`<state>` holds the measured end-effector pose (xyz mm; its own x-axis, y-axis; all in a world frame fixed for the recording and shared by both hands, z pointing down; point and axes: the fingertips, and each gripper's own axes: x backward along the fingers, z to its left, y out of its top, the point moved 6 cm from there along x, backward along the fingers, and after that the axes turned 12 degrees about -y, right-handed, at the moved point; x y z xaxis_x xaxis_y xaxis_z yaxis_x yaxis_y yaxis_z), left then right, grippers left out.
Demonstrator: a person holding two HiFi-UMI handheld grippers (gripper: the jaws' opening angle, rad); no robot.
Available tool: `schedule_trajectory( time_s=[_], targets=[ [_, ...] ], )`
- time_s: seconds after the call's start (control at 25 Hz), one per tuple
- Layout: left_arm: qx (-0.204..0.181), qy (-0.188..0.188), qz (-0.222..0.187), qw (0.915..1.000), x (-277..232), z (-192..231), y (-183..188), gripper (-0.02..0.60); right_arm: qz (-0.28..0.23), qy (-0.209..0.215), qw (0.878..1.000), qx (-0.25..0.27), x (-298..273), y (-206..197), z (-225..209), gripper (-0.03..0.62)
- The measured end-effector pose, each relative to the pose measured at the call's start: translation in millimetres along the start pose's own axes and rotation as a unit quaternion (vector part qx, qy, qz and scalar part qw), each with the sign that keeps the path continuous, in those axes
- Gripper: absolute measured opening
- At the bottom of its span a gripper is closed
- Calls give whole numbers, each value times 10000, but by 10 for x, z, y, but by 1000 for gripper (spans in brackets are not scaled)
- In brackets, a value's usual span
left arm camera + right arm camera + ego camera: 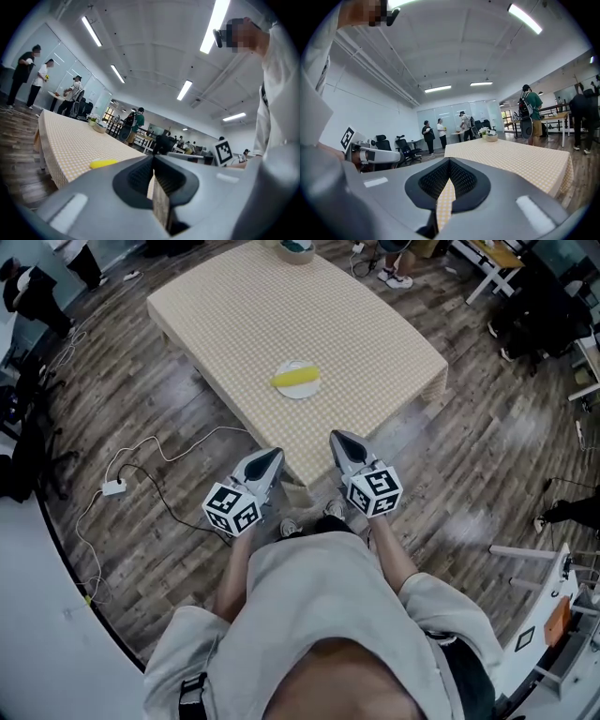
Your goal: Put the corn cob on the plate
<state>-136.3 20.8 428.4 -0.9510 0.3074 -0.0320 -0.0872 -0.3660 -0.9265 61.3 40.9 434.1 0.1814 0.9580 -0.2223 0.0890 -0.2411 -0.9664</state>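
Corn cob [296,379] lies on plate [302,394] on desk [281,306]. I hold left gripper [271,458] and right gripper [338,440] at 6 o'clock, fingers pressed together, empty: task looks done.

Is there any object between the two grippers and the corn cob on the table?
Nothing visible stands between them. The corn cob lies on the plate, and only bare checked tablecloth runs from it to the near corner. In front of that corner the left gripper and the right gripper hover, both shut and empty.
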Motion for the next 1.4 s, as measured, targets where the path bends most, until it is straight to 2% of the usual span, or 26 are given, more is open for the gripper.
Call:
schedule_trajectory(
  time_s=[0.36,0.64,1.4],
  targets=[
    [-154,175,-32,9997,-272,-575,-80,8,36,192,9998,-24,595,-33,-213,-2],
    [-244,297,6,9993,-385,-884,-192,8,22,306,9995,-81,838,-75,-328,-3],
    [-515,286,-63,9982,-541,-1069,-123,8,-94,443,9990,47,909,-41,-383,-3]
  ],
)
